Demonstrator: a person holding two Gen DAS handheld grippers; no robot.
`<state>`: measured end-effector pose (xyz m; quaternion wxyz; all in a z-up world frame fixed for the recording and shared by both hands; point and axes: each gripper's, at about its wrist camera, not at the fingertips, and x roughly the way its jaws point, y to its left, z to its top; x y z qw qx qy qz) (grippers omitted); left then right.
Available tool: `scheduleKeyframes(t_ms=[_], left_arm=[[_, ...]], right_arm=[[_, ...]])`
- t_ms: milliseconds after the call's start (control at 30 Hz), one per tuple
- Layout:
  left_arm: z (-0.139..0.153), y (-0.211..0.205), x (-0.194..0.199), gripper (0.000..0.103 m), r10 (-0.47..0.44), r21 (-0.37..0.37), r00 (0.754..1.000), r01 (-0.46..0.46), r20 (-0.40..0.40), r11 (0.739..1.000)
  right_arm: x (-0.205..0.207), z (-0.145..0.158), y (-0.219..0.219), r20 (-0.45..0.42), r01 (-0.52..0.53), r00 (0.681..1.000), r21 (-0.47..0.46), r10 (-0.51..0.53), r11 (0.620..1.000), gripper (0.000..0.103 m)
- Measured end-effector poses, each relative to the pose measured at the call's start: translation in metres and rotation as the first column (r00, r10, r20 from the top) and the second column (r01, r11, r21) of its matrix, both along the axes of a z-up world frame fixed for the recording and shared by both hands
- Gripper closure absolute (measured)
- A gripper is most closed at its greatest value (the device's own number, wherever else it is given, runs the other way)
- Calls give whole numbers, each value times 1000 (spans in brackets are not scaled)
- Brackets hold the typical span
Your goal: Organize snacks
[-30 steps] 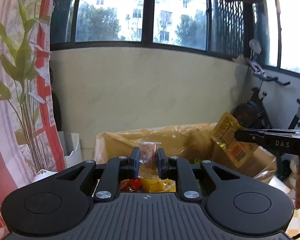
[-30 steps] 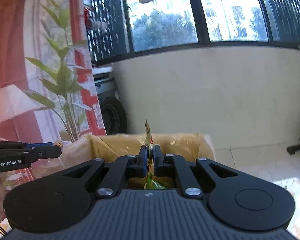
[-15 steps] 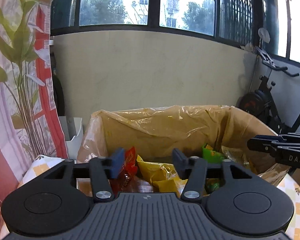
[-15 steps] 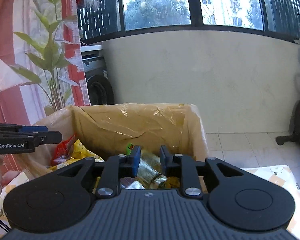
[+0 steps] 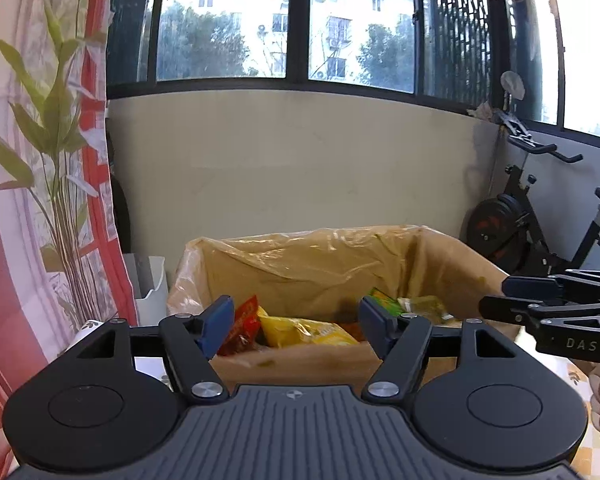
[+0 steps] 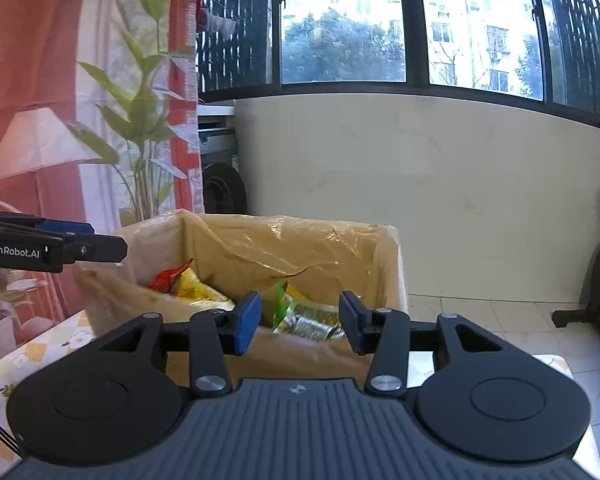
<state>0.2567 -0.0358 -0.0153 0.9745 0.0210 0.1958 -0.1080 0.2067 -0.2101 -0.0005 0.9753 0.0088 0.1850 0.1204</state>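
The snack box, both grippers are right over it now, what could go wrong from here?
Both the left gripper and the right gripper have just been opening, with nothing pinched between the fingers.
1. The loose plastic liner could snag a finger on a reach in.
2. The grippers sit close together; the right gripper could bump the left.
3. The packets lie heaped, so one could get crushed.

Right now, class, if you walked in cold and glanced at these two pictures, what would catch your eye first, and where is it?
First, the cardboard box lined with a plastic bag, dead centre ahead of both grippers, with bright snack packets heaped inside. Next, the left gripper and right gripper, both open and empty, hovering at the box's near rim. Behind, big windows top a pale wall, with an exercise bike at right.
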Motion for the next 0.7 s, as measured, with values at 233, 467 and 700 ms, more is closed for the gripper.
scheduleKeyframes(t_ms=[233,467,700], left_arm=[[-13,-6,-30,32,-3,-37,1000,3,-7,999],[-46,-6,-48,31,29,-82,998,-33,-49,996],[-85,-5,-51,31,72,-67,988,-82,-138,994]], right_arm=[[-30,-12,-9,6,-27,1000,26,27,999,42],[-51,-38,-22,-12,-35,999,50,36,998,23],[-64,-73,-39,-52,0,999,73,4,997,23]])
